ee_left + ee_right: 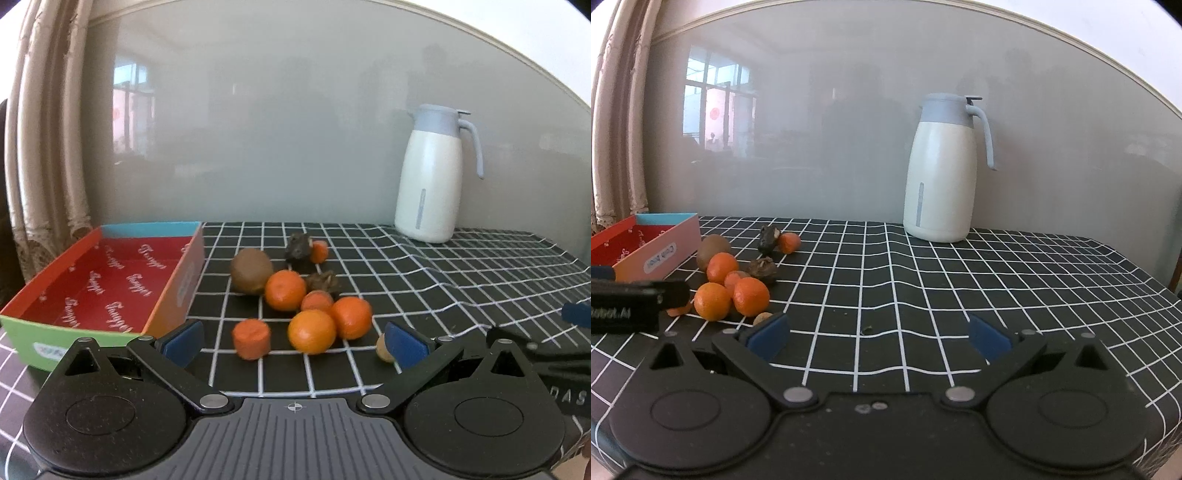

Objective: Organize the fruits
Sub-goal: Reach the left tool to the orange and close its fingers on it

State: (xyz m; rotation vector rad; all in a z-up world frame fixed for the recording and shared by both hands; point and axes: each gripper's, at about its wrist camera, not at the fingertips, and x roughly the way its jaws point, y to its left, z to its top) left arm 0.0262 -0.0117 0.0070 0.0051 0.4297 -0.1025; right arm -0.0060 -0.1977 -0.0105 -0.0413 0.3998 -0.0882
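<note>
Since nothing lies in the red-lined box (110, 280) yet, the sorting looks barely begun. Nearest, the left gripper (295, 341) hangs wide open and empty just short of the fruit pile (303, 299), which sits on the checked cloth (923, 295) right beside the box: round glossy oranges, stubby carrot-like pieces, one brown kiwi. Off from the box, the right gripper (879, 334) gapes empty too.

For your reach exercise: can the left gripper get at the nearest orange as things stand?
Probably yes. The left gripper is open, and the nearest orange lies just ahead between its fingers. Nothing blocks the way, though a carrot piece sits close beside it.
</note>
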